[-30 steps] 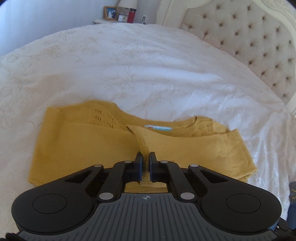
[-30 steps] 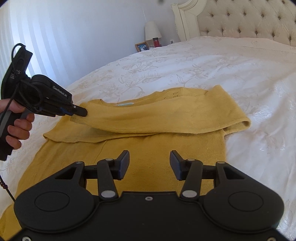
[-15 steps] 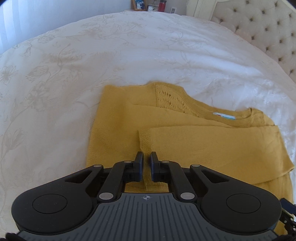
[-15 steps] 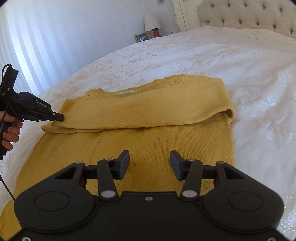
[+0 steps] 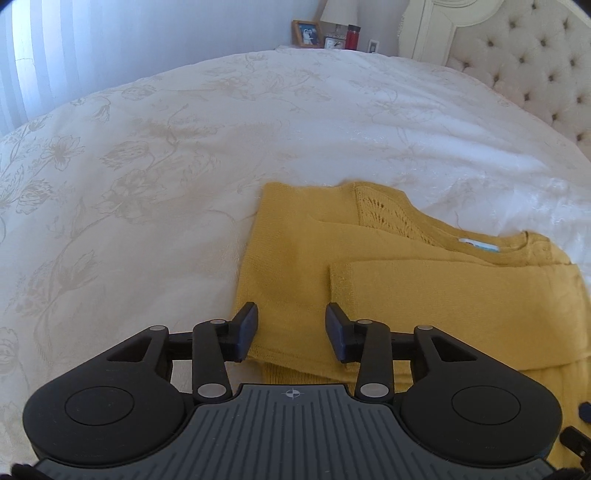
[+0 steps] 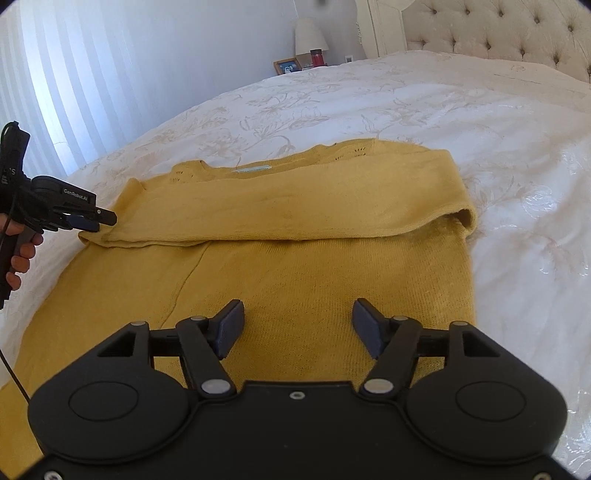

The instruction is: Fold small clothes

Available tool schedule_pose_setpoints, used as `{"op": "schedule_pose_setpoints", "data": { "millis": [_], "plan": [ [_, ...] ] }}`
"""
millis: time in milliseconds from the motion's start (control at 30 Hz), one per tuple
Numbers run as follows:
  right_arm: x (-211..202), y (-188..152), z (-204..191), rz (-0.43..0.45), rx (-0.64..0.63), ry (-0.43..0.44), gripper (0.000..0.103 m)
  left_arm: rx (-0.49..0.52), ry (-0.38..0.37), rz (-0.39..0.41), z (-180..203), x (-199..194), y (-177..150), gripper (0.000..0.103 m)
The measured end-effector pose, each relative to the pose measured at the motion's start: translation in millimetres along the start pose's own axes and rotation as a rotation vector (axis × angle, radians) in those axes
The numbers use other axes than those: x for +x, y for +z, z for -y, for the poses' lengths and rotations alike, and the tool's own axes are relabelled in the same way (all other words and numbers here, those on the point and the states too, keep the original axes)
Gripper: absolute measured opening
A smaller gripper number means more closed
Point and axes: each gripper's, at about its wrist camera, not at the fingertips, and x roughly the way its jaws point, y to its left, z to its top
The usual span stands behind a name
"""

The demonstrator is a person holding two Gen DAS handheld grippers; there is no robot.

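A mustard yellow knit sweater [image 6: 295, 266] lies flat on the white bed, neck away from me, with a sleeve [image 6: 288, 210] folded across its chest. It also shows in the left wrist view [image 5: 406, 295], sleeve cuff [image 5: 341, 288] lying flat. My left gripper [image 5: 291, 328] is open and empty, just above the sweater's left edge; it also shows in the right wrist view [image 6: 88, 221] beside the folded sleeve's end. My right gripper [image 6: 298, 328] is open and empty, hovering over the sweater's lower body.
The white floral bedspread [image 5: 184, 147] spreads all around the sweater. A tufted cream headboard [image 5: 535, 74] stands at the far right. A nightstand with a picture frame [image 5: 306, 34], red bottle and lamp is at the back. Striped curtains [image 6: 74, 92] hang on the left.
My left gripper has opened and let go of the sleeve cuff, which now lies flat across the sweater. The left gripper drew back to the sweater's left edge. My right gripper stayed open.
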Motion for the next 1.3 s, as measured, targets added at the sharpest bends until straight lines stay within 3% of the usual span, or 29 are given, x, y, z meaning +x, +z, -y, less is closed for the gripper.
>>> {"op": "schedule_pose_setpoints", "data": {
  "millis": [133,333,633,1067,1300],
  "plan": [
    [1,-5,-7,0.0,-0.047,0.008,0.084,0.034,-0.005,0.031,-2,-31,-21,0.052],
    [-1,-16,-15,0.001,-0.1,-0.026,0.089,0.114,-0.014,0.033,-4,-74,-65,0.055],
    [-13,-33,-18,-0.008,-0.071,-0.081,0.097,0.182,-0.029,0.01,-9,-124,-142,0.056],
    [-90,-81,-39,-0.166,-0.019,-0.17,0.102,0.242,-0.074,0.002,-7,-174,-208,0.056],
    [-142,-103,-33,-0.253,0.147,-0.136,0.101,0.227,-0.087,-0.008,-16,-187,-224,0.056]
  ]
}}
